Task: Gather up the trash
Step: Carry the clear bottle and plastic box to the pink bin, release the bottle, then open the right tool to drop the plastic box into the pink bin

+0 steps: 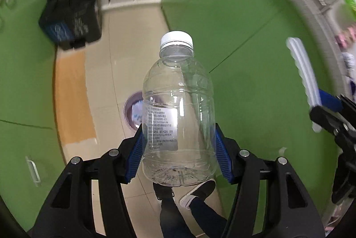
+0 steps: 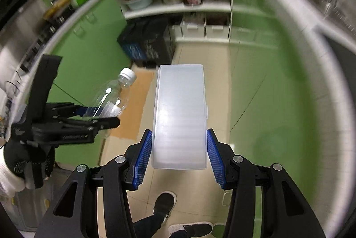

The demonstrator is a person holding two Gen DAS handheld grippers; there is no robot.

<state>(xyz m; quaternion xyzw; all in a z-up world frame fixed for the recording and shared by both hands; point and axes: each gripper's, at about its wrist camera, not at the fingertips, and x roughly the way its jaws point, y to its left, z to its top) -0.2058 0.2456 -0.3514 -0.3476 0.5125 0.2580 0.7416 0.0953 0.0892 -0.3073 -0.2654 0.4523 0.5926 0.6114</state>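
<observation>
- The left gripper [image 1: 178, 149] is clamped on an empty clear bottle [image 1: 178, 113]; its blue pads [image 1: 135, 155] press the lower body from both sides, and the white cap [image 1: 176, 38] points toward 12 o'clock.
- In the right wrist view the same bottle [image 2: 110, 97] sits at 9 o'clock, tilted with its cap up and to the right, held in the left gripper [image 2: 98, 117] by a gloved hand [image 2: 16, 162].
- The right gripper [image 2: 179, 153] grips a frosted white plastic box [image 2: 180, 117]; the pads [image 2: 143, 158] touch its long sides near the lower end, and the box reaches up toward 12 o'clock.
- From the left wrist view that box [image 1: 303, 80] appears edge-on at 3 o'clock, in the right gripper [image 1: 327, 113].
- Both items are held in the air over a beige tiled floor [image 2: 191, 55] between green cabinets [image 2: 278, 86].
- Below the bottle, a round bin [image 1: 133, 111] with a purple rim stands on the floor.
- A dark crate [image 2: 146, 44] stands on the floor at 11 o'clock, beside open shelves [image 2: 178, 9].
- Shoes [image 2: 164, 204] show at 6 o'clock.
</observation>
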